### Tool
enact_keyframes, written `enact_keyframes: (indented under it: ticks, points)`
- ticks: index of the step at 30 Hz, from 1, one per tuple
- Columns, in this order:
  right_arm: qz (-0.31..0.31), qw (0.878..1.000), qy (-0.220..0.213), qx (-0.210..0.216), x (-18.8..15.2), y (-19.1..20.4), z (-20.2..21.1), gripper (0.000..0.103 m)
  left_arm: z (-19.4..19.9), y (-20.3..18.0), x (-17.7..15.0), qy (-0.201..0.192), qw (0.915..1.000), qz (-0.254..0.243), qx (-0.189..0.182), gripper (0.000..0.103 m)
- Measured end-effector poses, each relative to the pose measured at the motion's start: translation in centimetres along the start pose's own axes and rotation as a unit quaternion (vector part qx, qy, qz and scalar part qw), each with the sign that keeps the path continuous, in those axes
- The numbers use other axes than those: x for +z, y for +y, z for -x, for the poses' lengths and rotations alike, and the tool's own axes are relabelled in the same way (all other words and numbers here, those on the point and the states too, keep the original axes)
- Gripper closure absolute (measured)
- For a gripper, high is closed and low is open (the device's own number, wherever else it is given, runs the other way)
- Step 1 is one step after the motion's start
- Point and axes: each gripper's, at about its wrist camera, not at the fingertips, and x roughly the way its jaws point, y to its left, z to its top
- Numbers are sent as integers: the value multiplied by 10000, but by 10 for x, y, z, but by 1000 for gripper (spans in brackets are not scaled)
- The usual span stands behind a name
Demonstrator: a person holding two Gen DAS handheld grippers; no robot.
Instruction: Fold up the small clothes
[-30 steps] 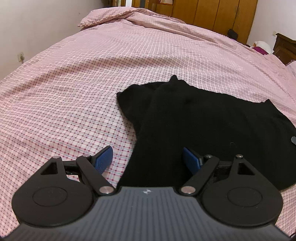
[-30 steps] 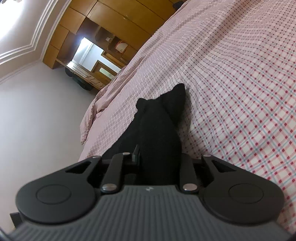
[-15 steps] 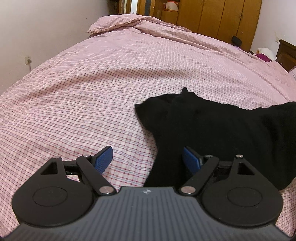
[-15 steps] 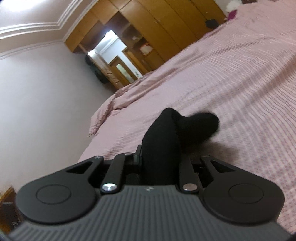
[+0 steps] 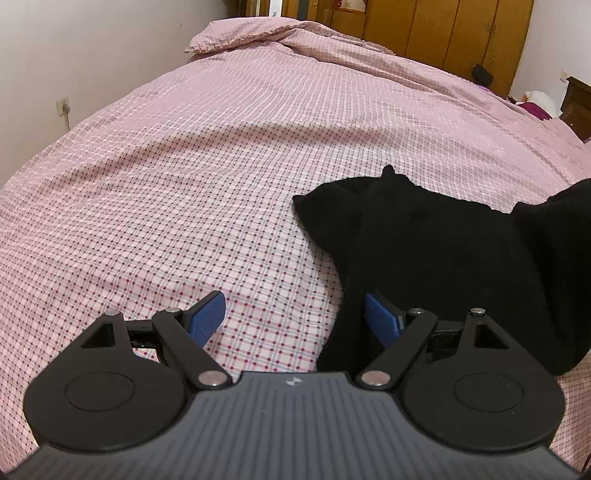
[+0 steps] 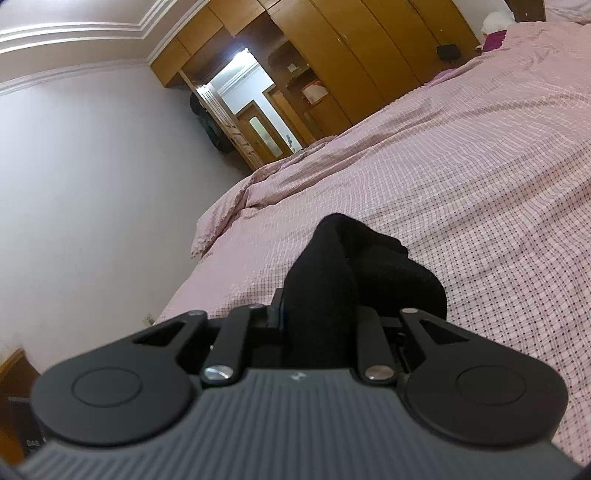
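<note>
On a bed (image 5: 229, 155) spread with a pink checked cover, the left tongs (image 5: 295, 317) hang with their blue pads (image 5: 207, 314) wide apart and gripping nothing; the pad at 3 o'clock sits over the near edge of a black garment (image 5: 436, 258), though whether it touches the cloth cannot be told. The garment lies on the cover from 1 to 3 o'clock of those tongs, one end rising off the bed at the far right of the left wrist view. In the right wrist view, the right tongs (image 6: 319, 321) are clamped on a bunched fold of the black garment (image 6: 321, 295), which stands up between the jaws and drapes down onto the cover at 1 o'clock. Farther off, at 12 o'clock, a rumpled pillow end (image 5: 251, 33) lies against the white wall (image 6: 81, 184), with wooden wardrobes (image 6: 354, 55) and a lit doorway (image 6: 255, 99) beyond. No writing can be read anywhere.
</note>
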Motion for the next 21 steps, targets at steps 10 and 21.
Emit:
enact_keyframes:
  ticks: [10, 21]
  points:
    - [83, 10000, 29, -9, -1, 9, 0, 83, -3, 5, -1, 109, 9998, 183, 18, 12]
    - [493, 9986, 82, 144, 5, 48, -14, 83, 3, 20, -4, 41, 9997, 212, 88, 11]
